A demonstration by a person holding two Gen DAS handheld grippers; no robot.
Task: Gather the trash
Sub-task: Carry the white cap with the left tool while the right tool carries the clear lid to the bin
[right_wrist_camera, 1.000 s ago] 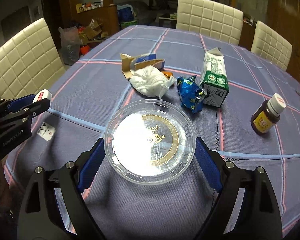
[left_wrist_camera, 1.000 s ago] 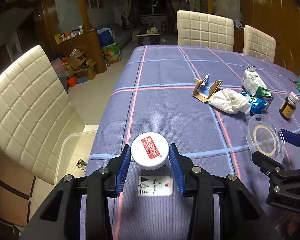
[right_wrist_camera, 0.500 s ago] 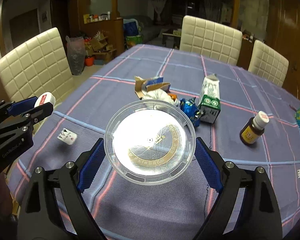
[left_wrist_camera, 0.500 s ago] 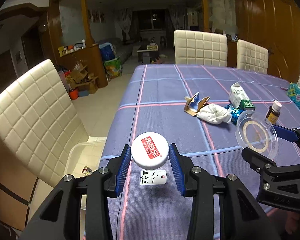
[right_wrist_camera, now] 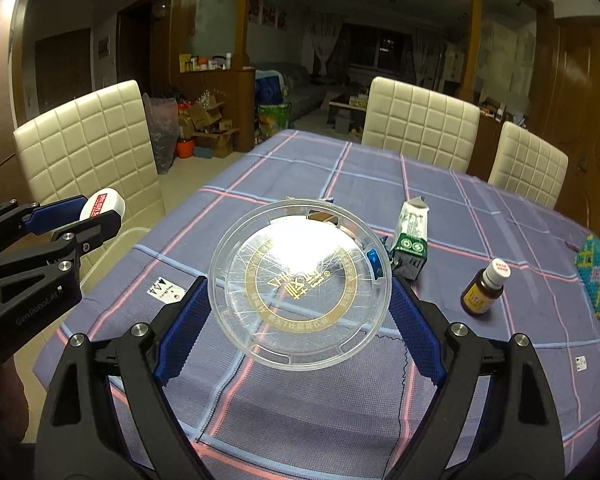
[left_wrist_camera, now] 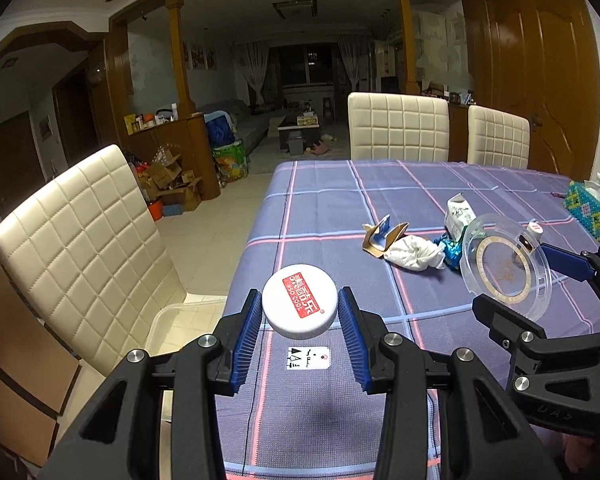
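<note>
My left gripper is shut on a white round cap with a red label and holds it above the table's near left corner; the cap also shows in the right wrist view. My right gripper is shut on a clear plastic lid with a gold ring print, held above the table; the lid also shows in the left wrist view. On the purple tablecloth lie a torn cardboard piece, a crumpled white tissue, a blue wrapper and a milk carton.
A brown medicine bottle and a beaded box stand at the right. A small white card lies under the left gripper. A clear plastic bin sits on the floor beside the cream chair. Two more chairs stand at the far side.
Both grippers have risen and tilted up with their items still held, so the table sits lower in each view and more of the room shows.
</note>
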